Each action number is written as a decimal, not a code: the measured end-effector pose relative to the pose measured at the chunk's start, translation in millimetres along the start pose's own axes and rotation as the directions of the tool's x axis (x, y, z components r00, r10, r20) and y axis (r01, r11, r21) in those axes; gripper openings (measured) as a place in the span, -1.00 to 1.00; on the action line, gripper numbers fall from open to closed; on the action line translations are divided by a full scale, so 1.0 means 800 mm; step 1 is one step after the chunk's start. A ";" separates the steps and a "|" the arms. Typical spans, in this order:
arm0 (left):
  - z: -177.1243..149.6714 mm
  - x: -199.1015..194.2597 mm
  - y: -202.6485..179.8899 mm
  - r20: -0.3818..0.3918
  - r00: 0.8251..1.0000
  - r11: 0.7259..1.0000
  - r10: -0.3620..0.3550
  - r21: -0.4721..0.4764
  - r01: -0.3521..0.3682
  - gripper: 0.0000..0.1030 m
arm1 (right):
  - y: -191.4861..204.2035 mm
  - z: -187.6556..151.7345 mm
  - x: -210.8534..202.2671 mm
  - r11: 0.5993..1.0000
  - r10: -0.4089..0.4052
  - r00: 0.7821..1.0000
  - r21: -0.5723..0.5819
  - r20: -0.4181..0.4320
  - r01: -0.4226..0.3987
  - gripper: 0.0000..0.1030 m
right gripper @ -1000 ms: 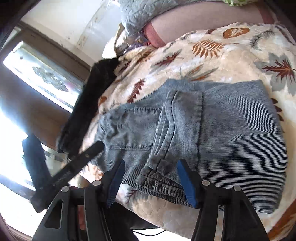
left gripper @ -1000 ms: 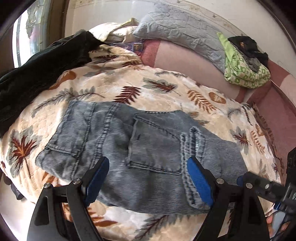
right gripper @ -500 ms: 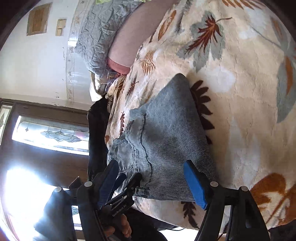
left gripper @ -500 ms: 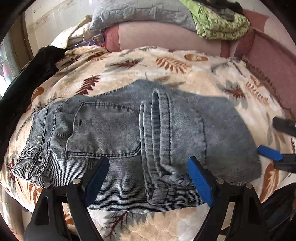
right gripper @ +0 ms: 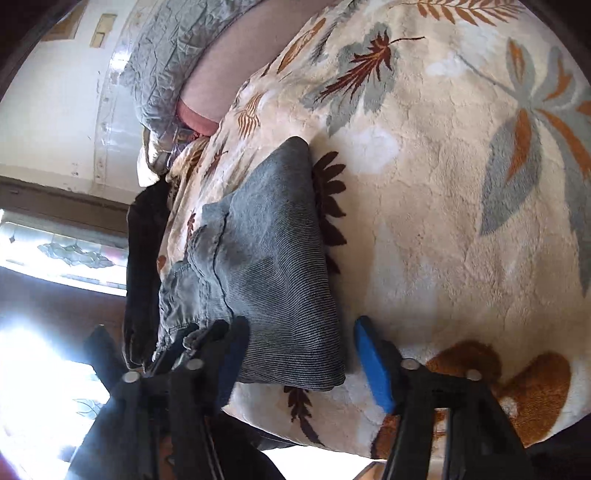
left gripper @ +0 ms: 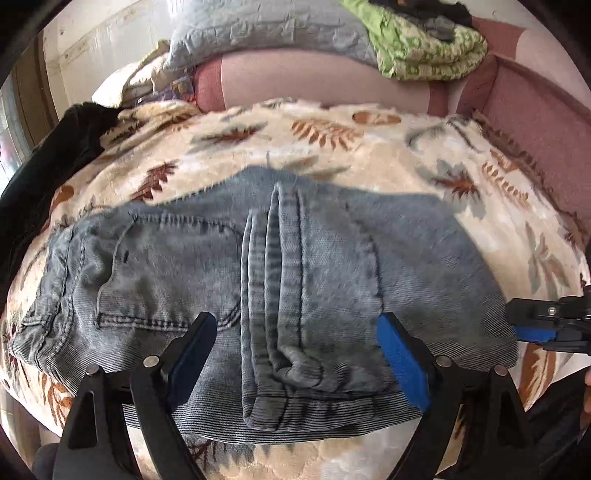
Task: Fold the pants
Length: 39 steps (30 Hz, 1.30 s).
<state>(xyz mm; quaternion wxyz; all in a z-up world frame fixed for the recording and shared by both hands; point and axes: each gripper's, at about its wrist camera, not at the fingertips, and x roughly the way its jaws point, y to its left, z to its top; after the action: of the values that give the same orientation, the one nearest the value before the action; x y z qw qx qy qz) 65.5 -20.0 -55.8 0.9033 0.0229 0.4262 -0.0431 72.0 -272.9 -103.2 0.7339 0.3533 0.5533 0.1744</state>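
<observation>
Pants (left gripper: pixel 295 280), grey-blue denim, lie folded in a compact stack on the leaf-print blanket (left gripper: pixel 369 147), near its front edge. Left gripper (left gripper: pixel 299 354) angles down over the stack's near hem, jaws wide apart, nothing held. Right gripper (right gripper: pixel 295 354) straddles the folded corner, jaws closing, pads not pressing. No writing is legible. A second ago both tilted differently.

Right of the folded jeans (right gripper: pixel 273 280) the leaf-print blanket (right gripper: pixel 443 184) lay bare — free passage there. A dark garment (left gripper: pixel 55 155) crowded the left edge; pillows (left gripper: pixel 258 33) and a green bundle (left gripper: pixel 424 48) blocked the back.
</observation>
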 end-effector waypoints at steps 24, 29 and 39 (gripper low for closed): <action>-0.013 0.028 -0.036 -0.013 0.998 0.993 -0.054 0.103 0.055 0.77 | 0.050 0.157 0.061 0.960 -0.218 0.974 -0.166 0.069 0.226 -0.37; -0.003 -0.004 -0.009 0.076 0.996 0.998 -0.053 0.018 0.052 0.77 | 0.062 0.101 -0.012 0.989 -0.031 0.995 -0.141 0.094 0.044 -0.35; -0.009 0.014 0.010 0.009 1.000 1.000 -0.009 -0.014 0.010 0.77 | 0.023 0.023 0.003 0.997 0.080 0.996 0.018 -0.027 -0.080 -0.13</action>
<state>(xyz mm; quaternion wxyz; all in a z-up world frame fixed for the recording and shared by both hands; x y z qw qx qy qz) 67.8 -12.4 -69.1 0.9052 0.0142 0.4224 -0.0444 92.6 -264.7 -89.3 0.7157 0.3790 0.5502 0.2038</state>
